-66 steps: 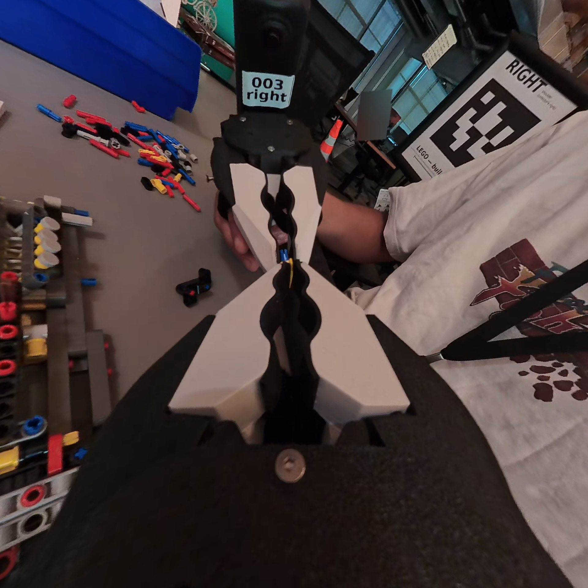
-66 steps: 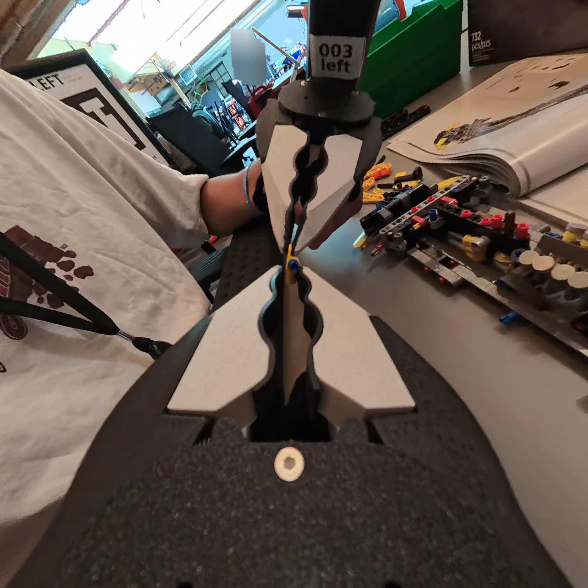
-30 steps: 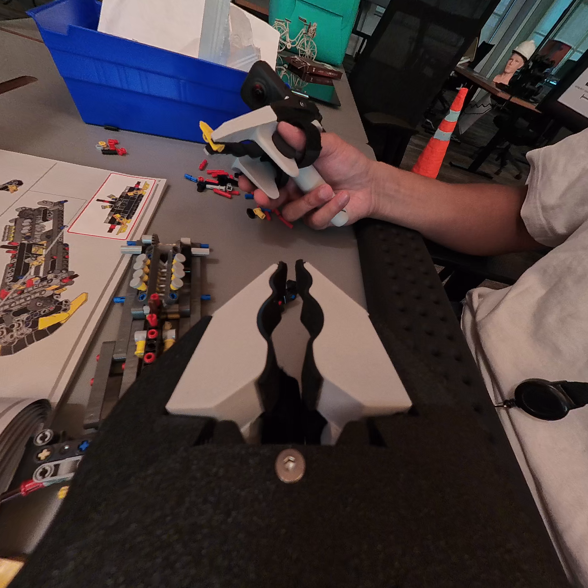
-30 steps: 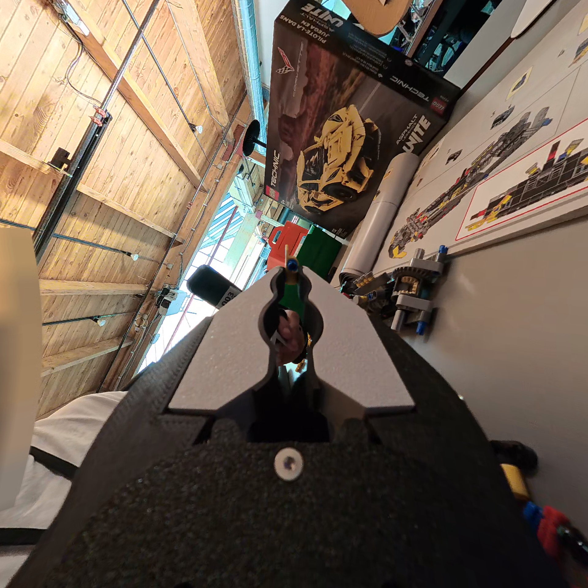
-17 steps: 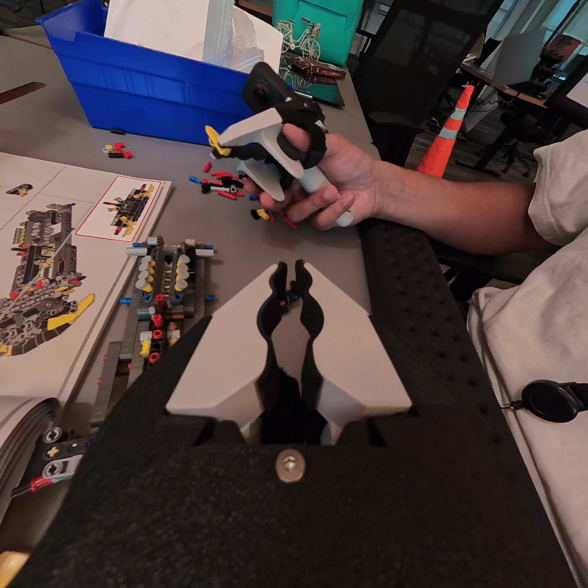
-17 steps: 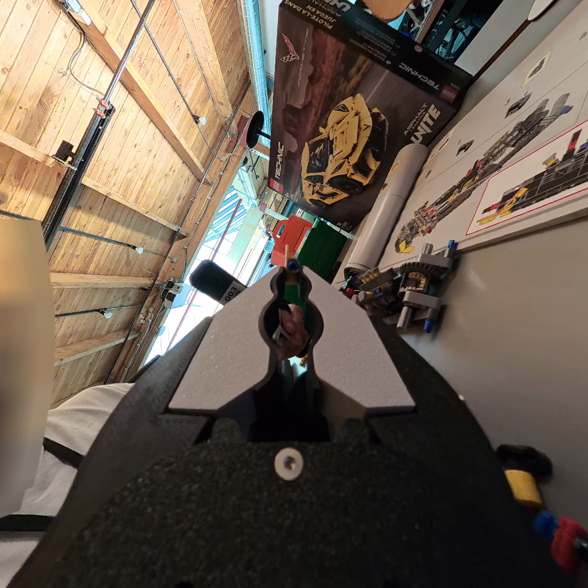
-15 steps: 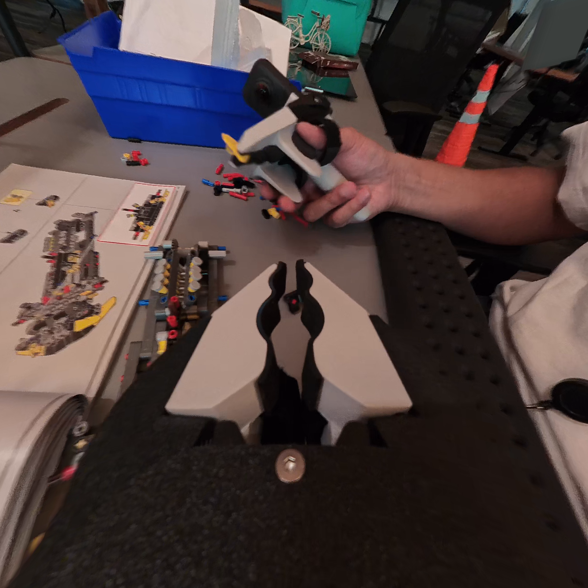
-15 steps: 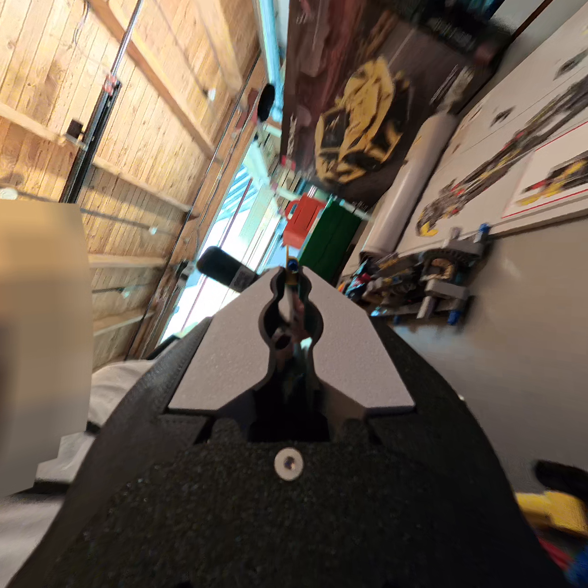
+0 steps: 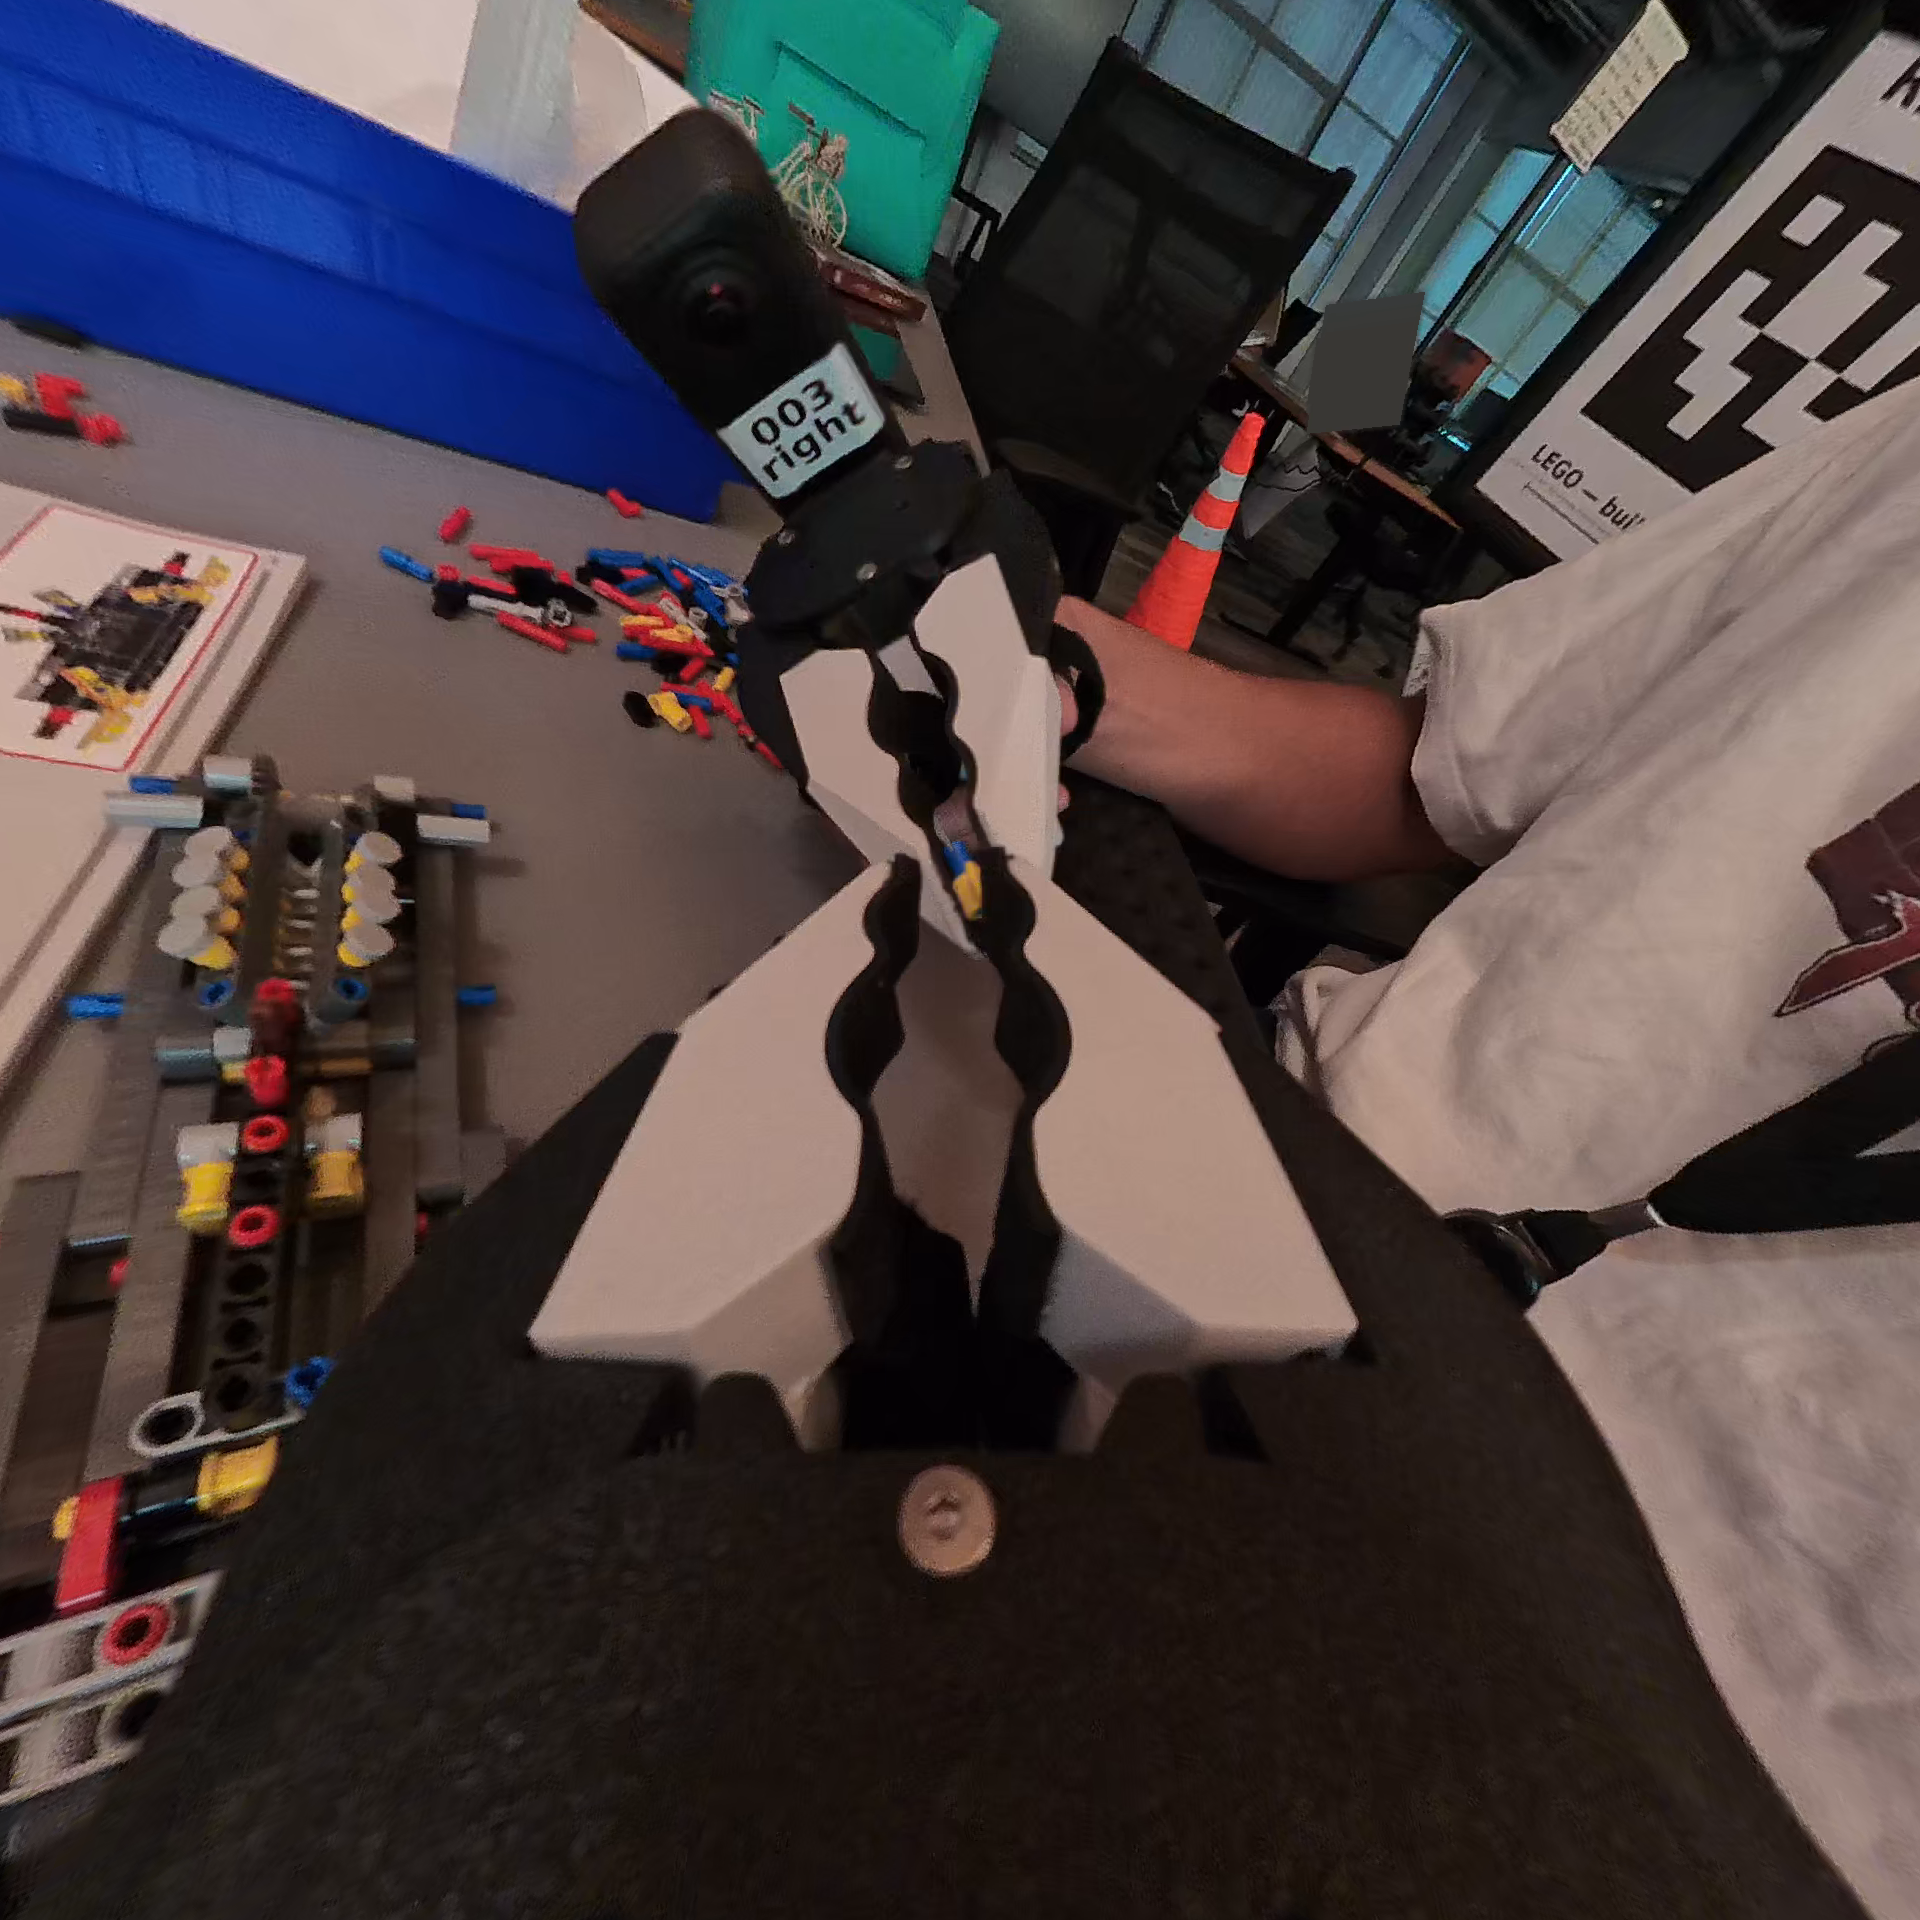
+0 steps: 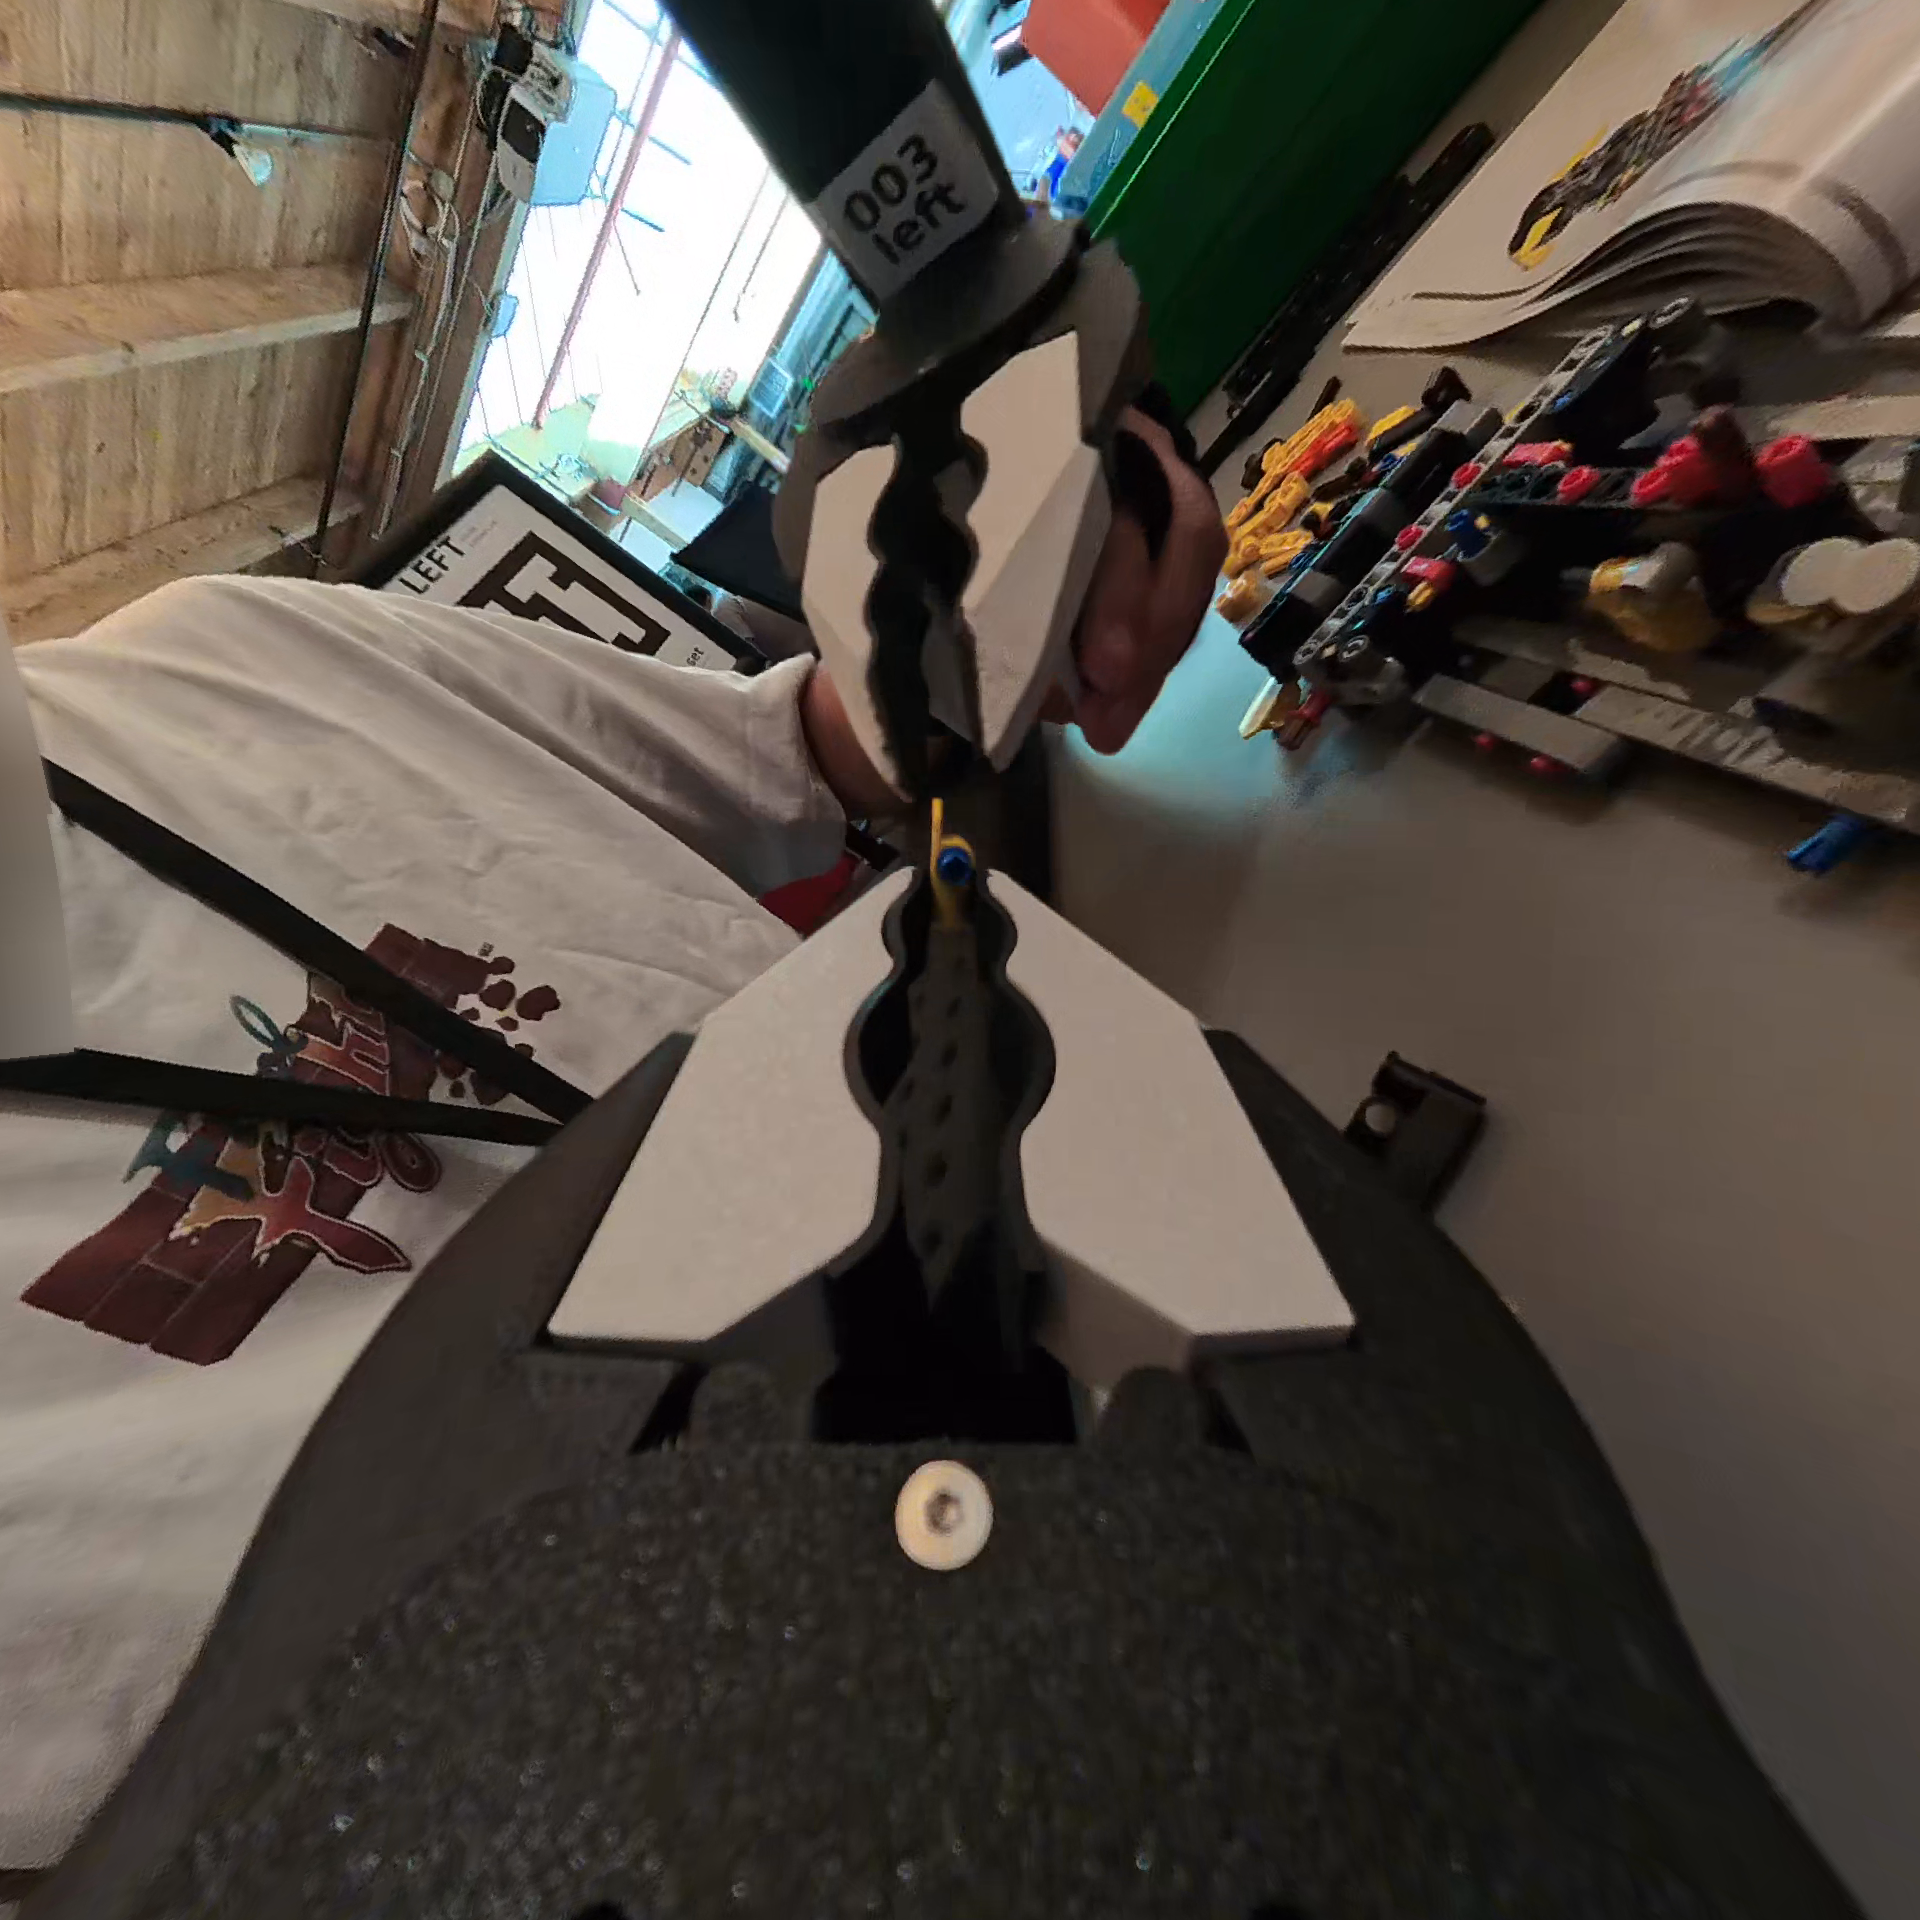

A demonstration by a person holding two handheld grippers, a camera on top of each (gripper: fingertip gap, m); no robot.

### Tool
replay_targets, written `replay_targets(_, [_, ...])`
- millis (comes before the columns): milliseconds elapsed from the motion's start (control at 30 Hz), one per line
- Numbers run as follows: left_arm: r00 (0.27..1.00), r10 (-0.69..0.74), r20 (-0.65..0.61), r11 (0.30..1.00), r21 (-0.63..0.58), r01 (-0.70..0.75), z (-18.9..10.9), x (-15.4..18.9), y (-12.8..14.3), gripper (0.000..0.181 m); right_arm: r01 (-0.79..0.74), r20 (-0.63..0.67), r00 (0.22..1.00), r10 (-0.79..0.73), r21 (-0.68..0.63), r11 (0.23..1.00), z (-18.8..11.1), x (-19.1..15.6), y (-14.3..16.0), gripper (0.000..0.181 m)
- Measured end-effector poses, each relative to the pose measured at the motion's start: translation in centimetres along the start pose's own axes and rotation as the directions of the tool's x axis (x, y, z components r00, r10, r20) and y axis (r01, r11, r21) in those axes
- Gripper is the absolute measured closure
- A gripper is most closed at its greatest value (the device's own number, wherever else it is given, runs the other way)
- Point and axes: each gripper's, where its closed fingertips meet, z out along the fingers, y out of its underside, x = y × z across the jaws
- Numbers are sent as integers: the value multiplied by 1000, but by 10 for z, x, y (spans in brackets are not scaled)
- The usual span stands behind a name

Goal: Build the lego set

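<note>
Pinching a yellow piece with blue pin (image 10: 948, 868) in the right gripper (image 10: 948, 883), long axis aimed at the spread, empty left gripper (image 9: 951, 883), tip to tip.

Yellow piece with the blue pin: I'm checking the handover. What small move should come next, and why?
Probably ease the open left gripper forward and shut it on the yellow piece. The right gripper pinches that piece at its tips, and both grippers meet tip to tip above the table.
</note>
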Motion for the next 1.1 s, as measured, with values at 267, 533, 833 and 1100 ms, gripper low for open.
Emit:
replay_targets(267, [995,-67,-76,996,-58,62,5,8,12,176,70,-27,997,-71,-27,997,4,-1,4,175])
replay_targets(533, [985,-164,-53,984,-79,160,3,3,13,179,92,-68,993,-93,-19,996,3,4,2,175])
replay_targets(833, [907,-411,-90,882,212,420,-20,-11,-32,180,266,-161,960,-229,276,924,-27,-5,-49,151])
replay_targets(1100, [790,-572,-223,717,331,613,-33,-34,-39,181,805,-635,410,-655,-85,587,-17,-3,-56,149])
